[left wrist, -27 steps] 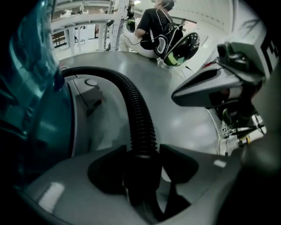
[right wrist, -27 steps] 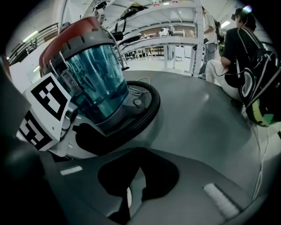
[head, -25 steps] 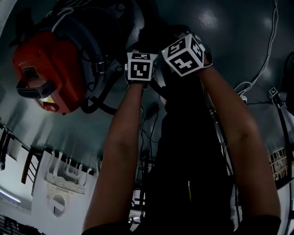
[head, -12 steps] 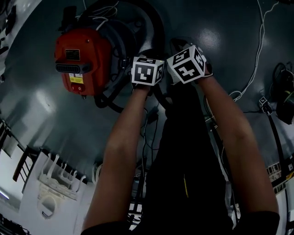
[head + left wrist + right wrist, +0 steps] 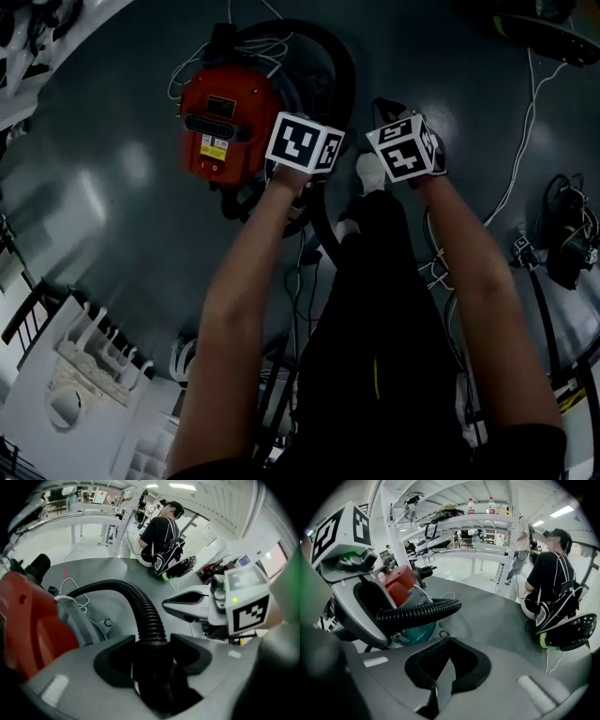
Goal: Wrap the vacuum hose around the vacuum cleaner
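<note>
- The red vacuum cleaner [image 5: 223,122] stands on the dark grey floor [image 5: 112,197]; everything below is placed against it.
- The black ribbed vacuum hose [image 5: 146,616] curves round the vacuum cleaner's far side and comes down along its right flank.
- There the left hand-held gripper [image 5: 152,645] has hold of it — both jaws press on the hose from either side, standing wide round its thickness.
- In the head view that hand-held gripper sits just at the vacuum cleaner's right edge.
- The right hand-held gripper [image 5: 449,641] is further to the right of the vacuum cleaner, beside the left one but apart from it.
- Its jaws are fully together, with nothing between them.
- In the right gripper view the hose runs crosswise beyond those closed jaws, on the vacuum cleaner's side — not touching them.
- A thin white cord [image 5: 70,588] lies in loose loops against the vacuum cleaner's body.
- A person [image 5: 551,581] in dark clothes sits well beyond the vacuum cleaner, seen from behind.
</note>
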